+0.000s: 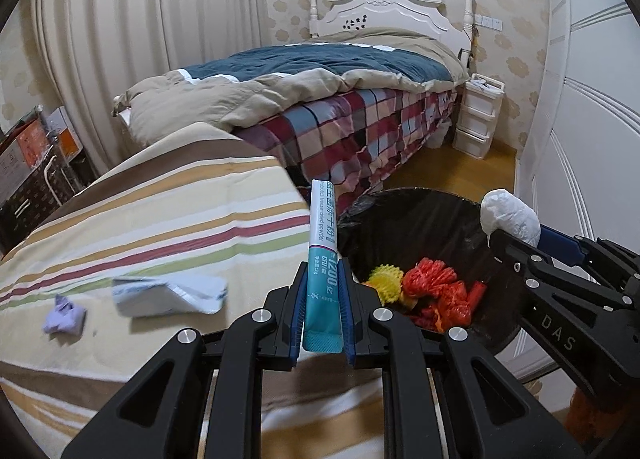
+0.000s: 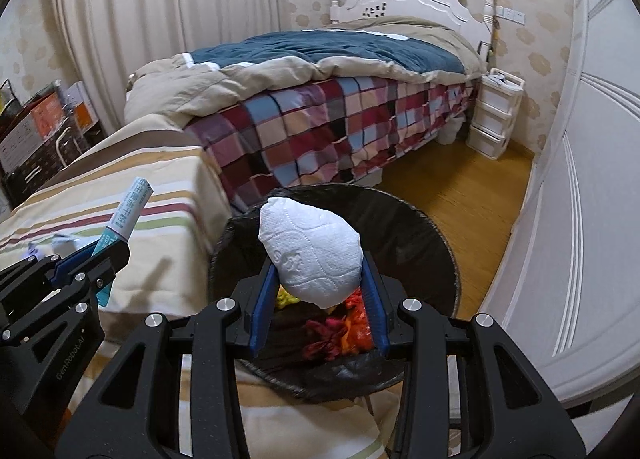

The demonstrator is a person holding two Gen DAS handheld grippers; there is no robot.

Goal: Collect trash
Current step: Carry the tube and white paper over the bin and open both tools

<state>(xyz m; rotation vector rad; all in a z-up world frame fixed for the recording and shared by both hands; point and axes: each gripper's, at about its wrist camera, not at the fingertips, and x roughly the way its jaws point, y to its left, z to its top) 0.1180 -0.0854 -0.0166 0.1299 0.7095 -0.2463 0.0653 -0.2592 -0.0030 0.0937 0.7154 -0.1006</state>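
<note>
Left gripper (image 1: 323,291) is clamped tight on a slim teal-and-white powder sachet (image 1: 322,235), blue pads pinching its lower half, the sachet standing up and out past the fingertips. From the right wrist view the same sachet (image 2: 124,215) sits over the striped bedding, just left of the bin.

Right gripper (image 2: 320,271) holds a crumpled white embossed paper towel wad (image 2: 312,251) between its blue pads, jaws part-way apart because the wad is bulky. The wad hangs directly above the mouth of the round bin with black liner (image 2: 440,243). In the left view the wad (image 1: 508,219) is at the bin's far right rim.

The bin (image 1: 420,227) stands on the wood floor, between the striped bed cover and the white wardrobe door (image 1: 580,119). Inside it: red crumpled plastic netting (image 1: 440,291) and a yellow foam net piece (image 1: 386,279).

On the beige striped bed cover (image 1: 160,219) lie a crumpled pale blue-white wrapper (image 1: 168,293) and a small lilac paper ball (image 1: 64,315), near each other, well left of the bin.

A bed with plaid blanket (image 1: 360,127) is behind.
</note>
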